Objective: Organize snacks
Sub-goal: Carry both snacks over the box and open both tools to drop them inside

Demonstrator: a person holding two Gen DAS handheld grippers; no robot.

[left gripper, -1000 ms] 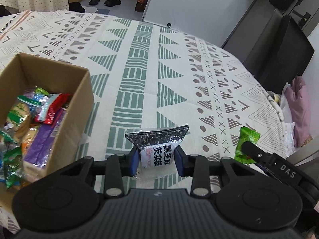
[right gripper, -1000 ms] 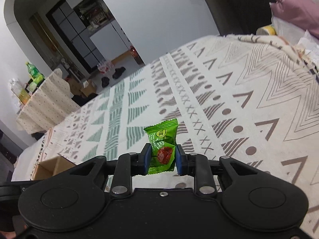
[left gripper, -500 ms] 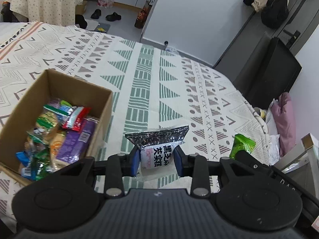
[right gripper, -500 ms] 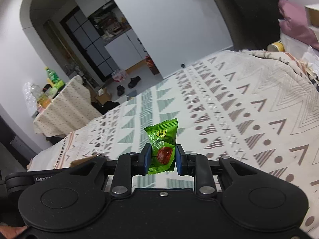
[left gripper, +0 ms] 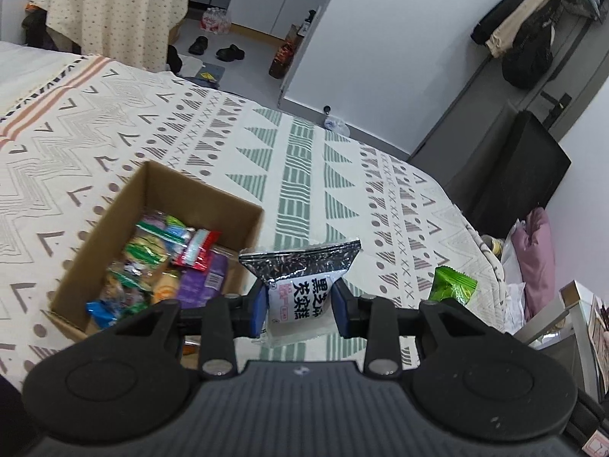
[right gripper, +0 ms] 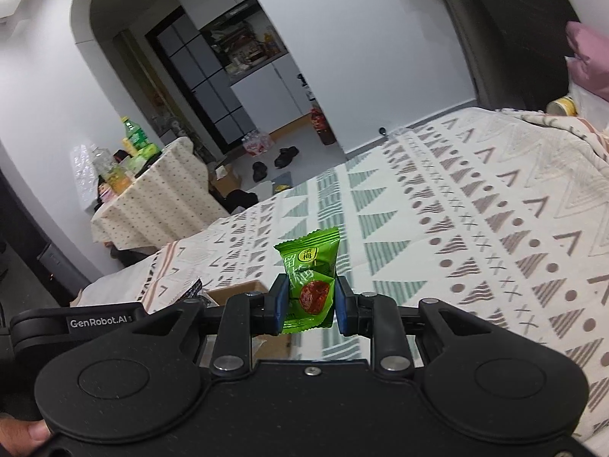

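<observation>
- At your far left in the left wrist view, a small table with a dotted cloth [left gripper: 114,3] stands on the grey floor [left gripper: 243,72], with dark shoes [left gripper: 230,52] and a pack of bottles [left gripper: 215,23] near it.
- Below that stretches the bed, covered by a patterned spread [left gripper: 297,160] of cream with green and brown triangles and pink stripes at its left edge.
- The cardboard box [left gripper: 114,224] sits open on the spread, left of your claws, with mixed snack packets [left gripper: 160,266] piled inside.
- Your left claw [left gripper: 299,306] is clamped on the black-and-white sesame packet [left gripper: 300,270], held above the spread just right of the box's near corner.
- Further right, your right claw [right gripper: 310,304] is closed on the green plum candy [right gripper: 310,274], which stands upright between the blue pads [right gripper: 281,301]; the candy [left gripper: 453,285] also shows in the left view, off the spread.
- Past the bed's right edge you have a white wall [left gripper: 380,38], a grey door [left gripper: 533,87] hung with coats [left gripper: 521,34], a dark cabinet [left gripper: 514,167] and a pink pillow [left gripper: 536,251].
- In the right wrist view, an arched opening [right gripper: 160,38] leads to a dark shelving unit [right gripper: 213,76].
</observation>
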